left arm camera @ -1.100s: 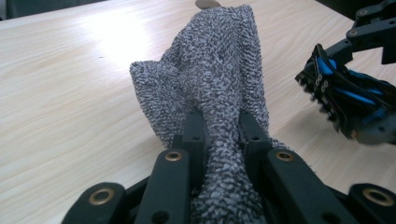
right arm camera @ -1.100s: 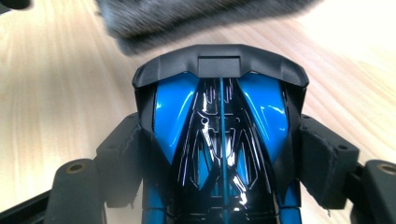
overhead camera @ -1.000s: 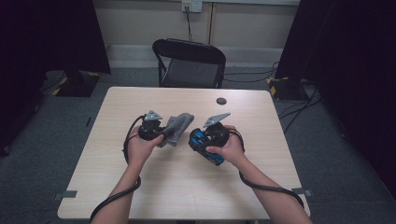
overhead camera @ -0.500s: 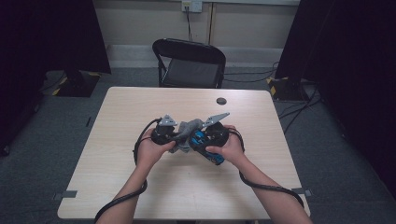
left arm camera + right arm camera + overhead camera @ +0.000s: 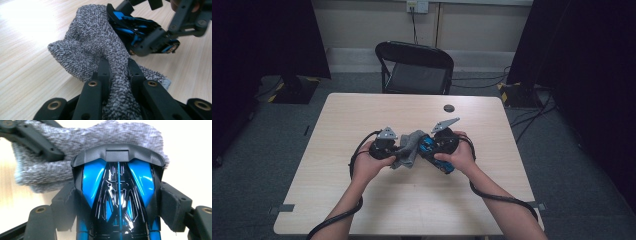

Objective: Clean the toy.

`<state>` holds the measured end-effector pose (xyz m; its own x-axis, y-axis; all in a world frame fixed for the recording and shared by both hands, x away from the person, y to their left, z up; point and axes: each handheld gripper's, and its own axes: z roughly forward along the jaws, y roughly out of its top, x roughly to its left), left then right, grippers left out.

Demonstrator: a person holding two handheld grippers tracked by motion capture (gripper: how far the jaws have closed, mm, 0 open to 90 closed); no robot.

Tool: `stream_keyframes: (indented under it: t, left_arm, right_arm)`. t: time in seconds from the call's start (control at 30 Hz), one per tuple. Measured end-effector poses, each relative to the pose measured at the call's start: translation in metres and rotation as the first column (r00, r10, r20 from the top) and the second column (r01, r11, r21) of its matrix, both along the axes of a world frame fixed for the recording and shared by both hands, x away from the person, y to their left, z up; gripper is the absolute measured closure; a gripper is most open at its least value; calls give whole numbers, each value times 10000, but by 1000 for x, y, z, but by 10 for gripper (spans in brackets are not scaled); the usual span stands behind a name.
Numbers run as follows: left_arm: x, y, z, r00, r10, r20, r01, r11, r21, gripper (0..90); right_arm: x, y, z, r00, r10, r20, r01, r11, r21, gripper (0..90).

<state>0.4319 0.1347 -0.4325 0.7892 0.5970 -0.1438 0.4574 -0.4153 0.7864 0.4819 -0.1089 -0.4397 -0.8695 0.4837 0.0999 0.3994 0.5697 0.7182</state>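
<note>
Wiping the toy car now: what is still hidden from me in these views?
- Toy car: nose behind the grey cloth in the right gripper view; tail cut off by the bottom edge.
- Left tongs: inner pads buried in cloth, left gripper view.
- Small dark disc, high view: too small to identify.

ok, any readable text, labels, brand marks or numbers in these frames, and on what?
None readable.
Blue and black toy car: glossy line pattern, no letters or numbers.
Grey knitted cloth: no tag or print.
Black jaws of the left gripper and right gripper: unmarked.
White wall socket: too small to read.
</note>
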Motion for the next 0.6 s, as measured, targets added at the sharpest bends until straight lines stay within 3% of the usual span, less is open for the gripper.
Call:
stream_keyframes:
  t: [0.6]
  left_arm:
    - [-21,25,-4,9987,-503,77,501,9986,183,770]
  right_arm:
    - [12,-8,2,9982,-601,-27,601,9982,11,258]
